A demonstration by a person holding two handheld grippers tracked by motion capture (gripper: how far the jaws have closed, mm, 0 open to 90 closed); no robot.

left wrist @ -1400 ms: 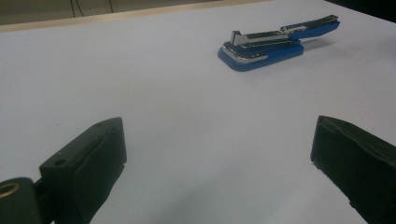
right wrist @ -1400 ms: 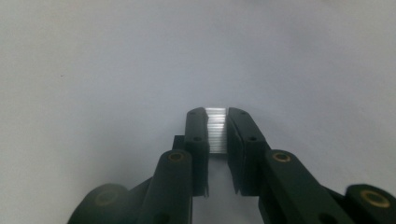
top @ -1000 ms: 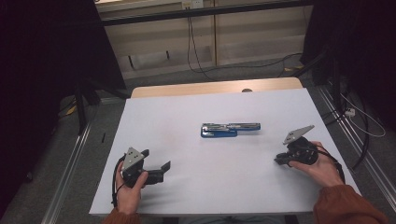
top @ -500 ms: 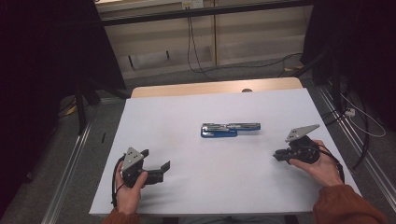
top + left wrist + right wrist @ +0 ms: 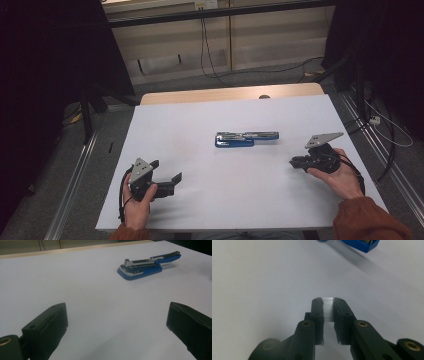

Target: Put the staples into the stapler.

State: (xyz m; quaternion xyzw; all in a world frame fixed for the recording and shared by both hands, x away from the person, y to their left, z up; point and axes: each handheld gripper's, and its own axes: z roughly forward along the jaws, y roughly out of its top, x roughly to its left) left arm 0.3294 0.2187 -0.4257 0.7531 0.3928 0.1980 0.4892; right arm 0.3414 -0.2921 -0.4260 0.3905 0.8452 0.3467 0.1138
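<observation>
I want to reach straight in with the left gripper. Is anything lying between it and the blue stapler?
No. In the left gripper view, bare white table runs from the open left gripper to the stapler; the high view shows that stretch bare as well.

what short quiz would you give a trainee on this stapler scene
1. True or false: the left gripper's fingers stand wide apart.
2. What do the right gripper's fingers clamp? A) strip of staples B) pen C) nothing
3. Is the blue stapler lying open or closed on the table?

Key: 1 true; 2 A; 3 open, its top arm swung out flat.
</observation>
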